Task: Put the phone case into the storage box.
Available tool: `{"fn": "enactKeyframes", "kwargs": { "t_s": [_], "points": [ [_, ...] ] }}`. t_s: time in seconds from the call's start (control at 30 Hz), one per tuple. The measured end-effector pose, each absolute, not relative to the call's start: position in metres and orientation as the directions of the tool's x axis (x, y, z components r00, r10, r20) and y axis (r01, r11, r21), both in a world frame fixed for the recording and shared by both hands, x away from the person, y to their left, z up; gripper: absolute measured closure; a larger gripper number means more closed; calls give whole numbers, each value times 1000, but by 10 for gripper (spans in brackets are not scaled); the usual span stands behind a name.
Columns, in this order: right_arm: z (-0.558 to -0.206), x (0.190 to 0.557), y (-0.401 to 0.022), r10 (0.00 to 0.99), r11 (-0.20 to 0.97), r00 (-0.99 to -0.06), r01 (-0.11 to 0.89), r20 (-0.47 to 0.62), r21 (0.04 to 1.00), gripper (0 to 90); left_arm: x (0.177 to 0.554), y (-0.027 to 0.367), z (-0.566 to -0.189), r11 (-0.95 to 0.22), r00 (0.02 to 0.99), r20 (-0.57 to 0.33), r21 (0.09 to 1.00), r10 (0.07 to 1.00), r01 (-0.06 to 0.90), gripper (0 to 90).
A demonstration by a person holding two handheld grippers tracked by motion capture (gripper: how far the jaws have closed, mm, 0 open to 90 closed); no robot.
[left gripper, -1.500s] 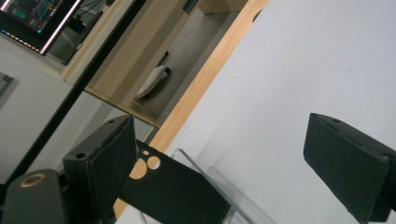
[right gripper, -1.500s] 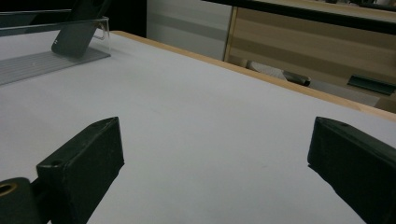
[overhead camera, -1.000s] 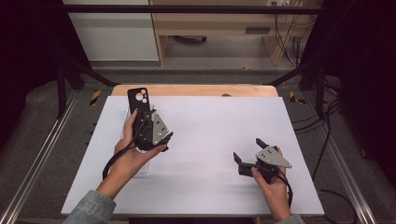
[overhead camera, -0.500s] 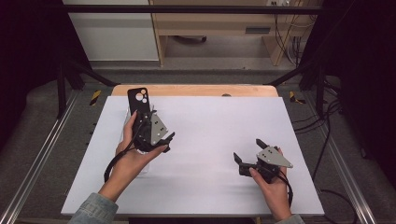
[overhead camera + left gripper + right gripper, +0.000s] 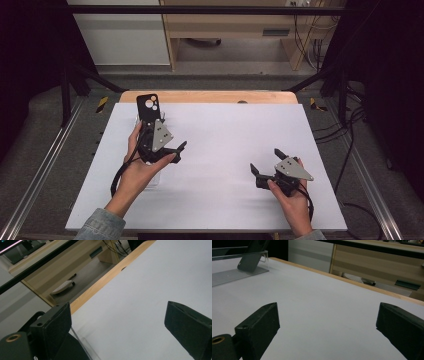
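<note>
Currently: left tool held above bench near its left side, jaws spread wide, gripping nothing. Right tool low over bench at lower right, jaws likewise spread wide, empty. Black phone propped upright and leaning in clear stand at far left corner of bench, camera cluster facing up in high view. Left tool positioned just in front of phone, well apart from right tool. Stand edge visible beside left jaw in left gripper view. Phone and stand at upper left in right gripper view, well beyond the jaws. White bench surface bare between both jaw pairs.
</note>
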State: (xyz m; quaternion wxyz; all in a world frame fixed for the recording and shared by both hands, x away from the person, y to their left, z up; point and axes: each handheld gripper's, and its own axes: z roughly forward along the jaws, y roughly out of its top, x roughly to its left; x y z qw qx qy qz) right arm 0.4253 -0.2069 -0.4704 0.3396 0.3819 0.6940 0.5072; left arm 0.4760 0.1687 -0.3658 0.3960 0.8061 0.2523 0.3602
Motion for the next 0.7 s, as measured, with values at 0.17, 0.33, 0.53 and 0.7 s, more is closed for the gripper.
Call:
{"fn": "enactKeyframes", "kwargs": {
  "t_s": [0.17,0.33,0.53,0.7],
  "points": [
    [-471,425,-207,878,193,-471,183,-87,964,52,476,175,-365,-494,613,316,858,725,143,29],
    [-471,426,-207,880,191,-468,188,-83,963,49,477,186,-364,-429,605,253,888,755,165,27],
    [-471,426,-208,881,191,-465,189,-84,963,48,475,199,-360,-404,582,244,900,775,161,28],
    [-471,426,-207,883,189,-463,187,-83,964,46,473,211,-359,-378,568,226,911,791,165,27]
  ]
}}
